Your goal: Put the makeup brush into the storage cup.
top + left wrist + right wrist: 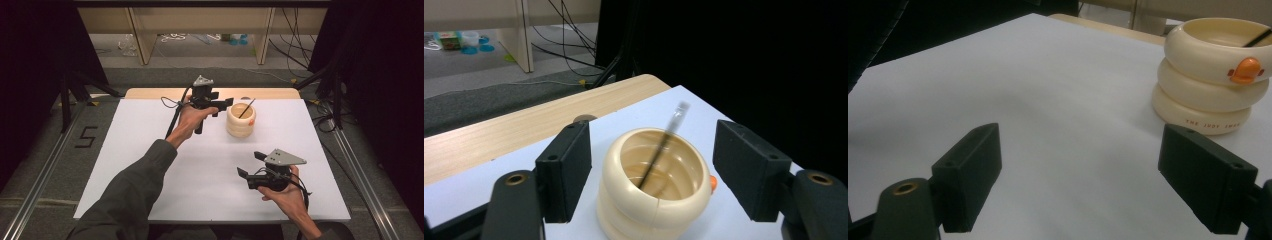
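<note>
Nearest to the person, the right claw (248,164) hangs low over the white bench (150,150), held in the right hand (282,192). Its jaws stand wide apart with nothing between them. Farther away, near the back middle of the bench, stands a cream holder (240,120) made of stacked rings, with a small orange beak on its side. A thin black stick (247,108) leans inside it, with the top end above the rim. Just beside the holder, on its left, the left claw (223,106) is held by the left hand (192,116). Its jaws are open, apart from the holder and the stick, gripping nothing.
</note>
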`<state>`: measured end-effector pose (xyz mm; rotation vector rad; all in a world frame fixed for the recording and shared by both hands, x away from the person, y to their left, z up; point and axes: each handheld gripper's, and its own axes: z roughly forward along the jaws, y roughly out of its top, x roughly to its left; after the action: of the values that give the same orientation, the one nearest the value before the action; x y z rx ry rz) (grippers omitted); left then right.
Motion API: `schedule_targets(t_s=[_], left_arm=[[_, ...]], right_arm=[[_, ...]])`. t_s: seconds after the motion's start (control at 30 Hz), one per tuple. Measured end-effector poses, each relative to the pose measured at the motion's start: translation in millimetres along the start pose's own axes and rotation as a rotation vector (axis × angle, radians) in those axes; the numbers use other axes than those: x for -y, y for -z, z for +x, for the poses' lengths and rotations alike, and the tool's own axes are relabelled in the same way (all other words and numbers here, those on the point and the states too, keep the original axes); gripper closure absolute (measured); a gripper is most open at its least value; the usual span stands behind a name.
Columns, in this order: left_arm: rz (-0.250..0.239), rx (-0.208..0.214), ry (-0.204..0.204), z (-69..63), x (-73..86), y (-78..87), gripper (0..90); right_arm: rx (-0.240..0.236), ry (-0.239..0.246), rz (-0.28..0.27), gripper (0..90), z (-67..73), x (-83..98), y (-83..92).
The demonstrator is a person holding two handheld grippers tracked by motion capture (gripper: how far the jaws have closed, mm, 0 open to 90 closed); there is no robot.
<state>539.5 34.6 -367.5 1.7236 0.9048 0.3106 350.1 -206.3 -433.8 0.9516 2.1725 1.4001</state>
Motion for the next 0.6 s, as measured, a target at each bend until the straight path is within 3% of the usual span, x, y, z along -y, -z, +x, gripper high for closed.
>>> schedule_targets(t_s=[0.1,0.13,0.17,0.33,0.6], left_arm=[[0.006,-0.001,0.0,-0.2,0.3,7.7,29.8],[0.002,0.001,-0.001,0.1,0.4,9.9,29.5],[-0.004,0.006,-0.001,0.4,0.8,12.1,29.3],[-0.014,0.015,-0.005,0.8,2.2,24.6,28.6],[-0.032,0.043,-0.021,-3.1,8.6,44.3,28.0]], right_arm=[[-0.019,-0.021,-0.029,18.0,0.7,0.6,-1.9],[-0.006,-0.002,-0.041,17.9,-0.7,0.4,-1.9],[0.0,0.0,-0.022,17.9,-0.9,-0.2,0.0],[-0.001,-0.008,-0.051,17.9,-1.2,-0.1,-1.2],[0.006,-0.025,-0.044,17.7,-2.7,-1.4,1.8]])
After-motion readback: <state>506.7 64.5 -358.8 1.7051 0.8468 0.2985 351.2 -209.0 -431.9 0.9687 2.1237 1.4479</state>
